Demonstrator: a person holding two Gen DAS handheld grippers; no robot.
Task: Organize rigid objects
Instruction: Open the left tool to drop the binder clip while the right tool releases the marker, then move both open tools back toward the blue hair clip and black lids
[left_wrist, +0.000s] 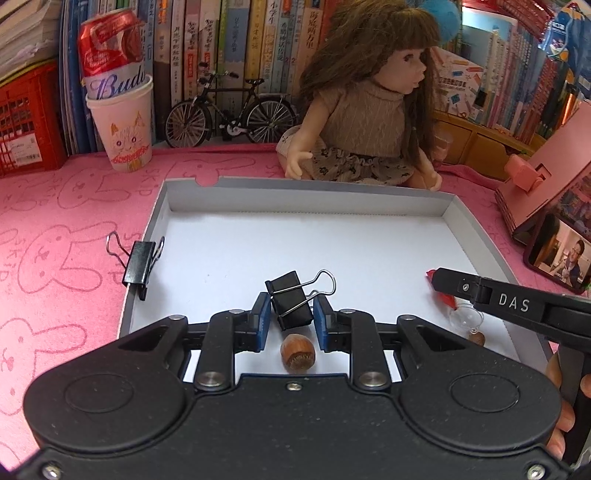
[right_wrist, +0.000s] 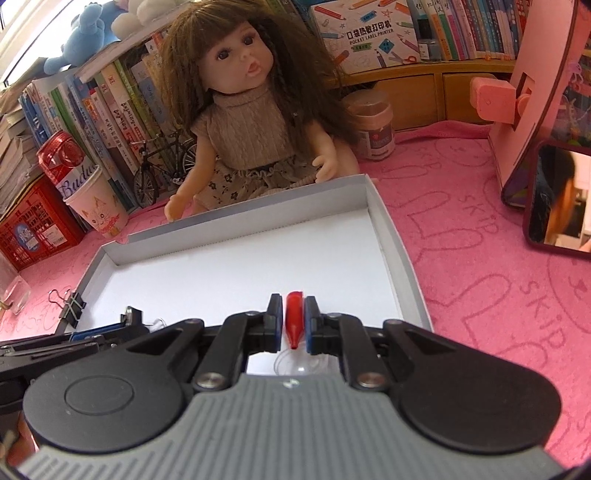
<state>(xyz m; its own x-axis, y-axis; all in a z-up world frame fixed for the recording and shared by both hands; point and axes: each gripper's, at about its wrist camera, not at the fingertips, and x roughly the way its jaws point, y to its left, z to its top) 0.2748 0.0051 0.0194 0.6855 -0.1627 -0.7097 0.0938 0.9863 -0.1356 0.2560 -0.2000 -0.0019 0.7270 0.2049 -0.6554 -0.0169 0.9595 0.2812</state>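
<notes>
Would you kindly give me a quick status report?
Left gripper clamps binder clip over tray. Right gripper brackets red piece. Hazelnut beneath.

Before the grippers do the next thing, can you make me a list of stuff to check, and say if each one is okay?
1. Left gripper has the black binder clip between its pads: ok.
2. That clip is over the white tray: ok.
3. Right gripper has the red piece between its pads: ok; firmly pinched: cannot tell.
4. Hazelnut lies in the tray: ok.
5. Second binder clip lies in the tray: not ok, it sits on the left rim.
</notes>
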